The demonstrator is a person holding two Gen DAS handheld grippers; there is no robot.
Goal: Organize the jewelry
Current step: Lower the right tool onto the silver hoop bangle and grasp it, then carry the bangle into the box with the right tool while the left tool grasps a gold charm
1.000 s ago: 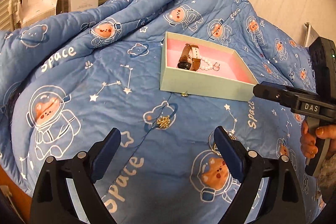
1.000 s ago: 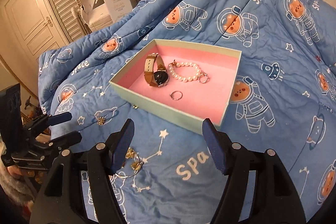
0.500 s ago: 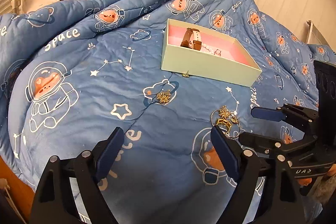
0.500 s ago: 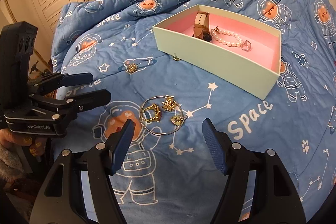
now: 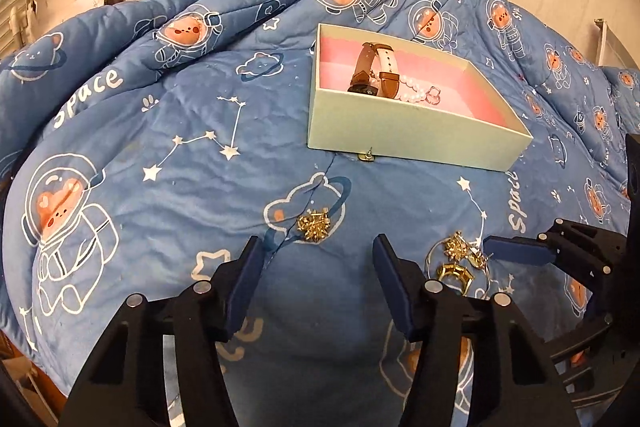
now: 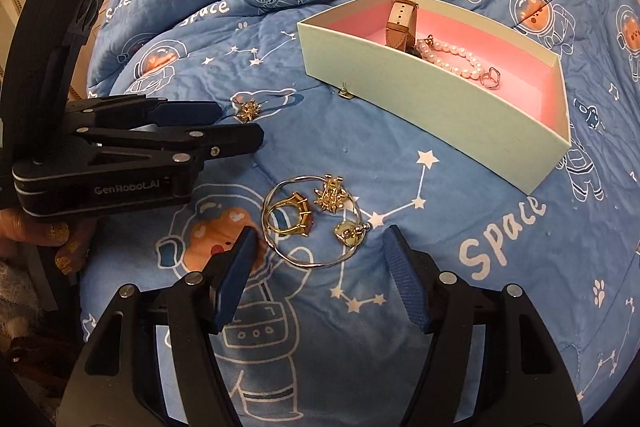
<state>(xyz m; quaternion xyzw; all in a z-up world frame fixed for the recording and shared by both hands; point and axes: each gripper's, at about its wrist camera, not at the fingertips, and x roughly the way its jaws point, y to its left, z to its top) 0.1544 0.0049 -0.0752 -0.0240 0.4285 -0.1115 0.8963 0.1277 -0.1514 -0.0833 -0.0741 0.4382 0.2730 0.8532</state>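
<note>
A thin silver bangle [image 6: 310, 221] lies flat on the quilted blue space-print blanket [image 6: 460, 307], ringing a chunky gold ring [image 6: 291, 218] and two small gold charms, just ahead of the right gripper [image 6: 320, 267], whose ribbed blue pads stand apart with nothing between them. A spiky gold snowflake piece [image 5: 314, 227] lies alone just beyond the left gripper [image 5: 318, 283], its jaws closing on nothing. Farther off sits the pale-green, pink-lined cardboard box [image 5: 416, 131] holding a brown leather-strapped watch [image 5: 374, 69], a pearl bracelet [image 6: 452, 59] and a small ring [image 6: 491, 78]; a tiny gold stud [image 5: 367, 156] lies against its near wall.
</note>
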